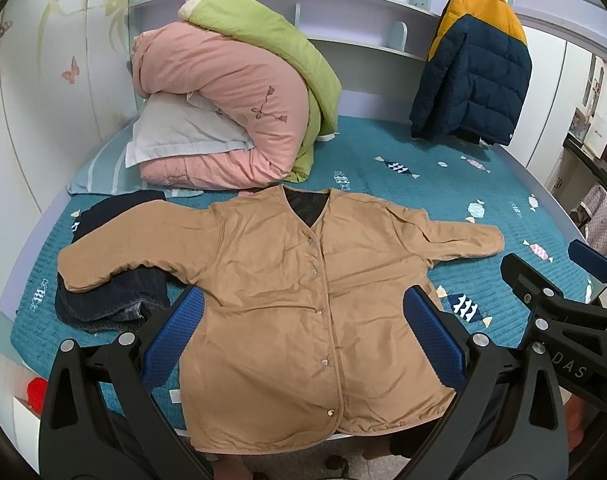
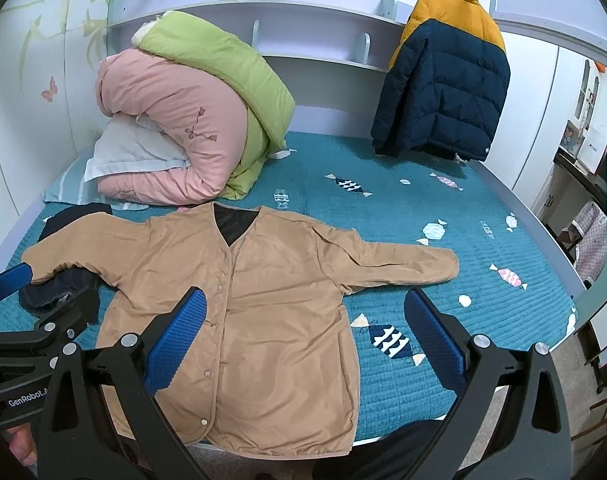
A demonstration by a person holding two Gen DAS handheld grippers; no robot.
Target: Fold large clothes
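A tan jacket (image 1: 299,304) lies flat, front up and snapped shut, on the teal bed (image 1: 383,176), its hem hanging just over the near edge at 6 o'clock and both sleeves spread out. The left sleeve rests on a pile of dark clothes (image 1: 103,304) at 9 o'clock, which lies partly under it. The right sleeve lies on bare bedspread toward 3 o'clock.

The left tongs (image 1: 303,336) hover released above the jacket's lower body, blue pads wide apart, gripping nothing. The right tongs (image 2: 305,336) hang just beside them, also spread and empty, one pad over the jacket's front, the other over the bedspread right of the hem.

At 11 o'clock a rolled pink quilt (image 1: 223,108) with a green quilt (image 1: 271,52) draped over it sits on a pale pillow (image 1: 175,132), close behind the jacket's collar. At 1 o'clock a navy and yellow puffer coat (image 1: 475,68) hangs from the bed frame, its hem reaching the mattress. White shelves (image 1: 343,8) run along the far wall.
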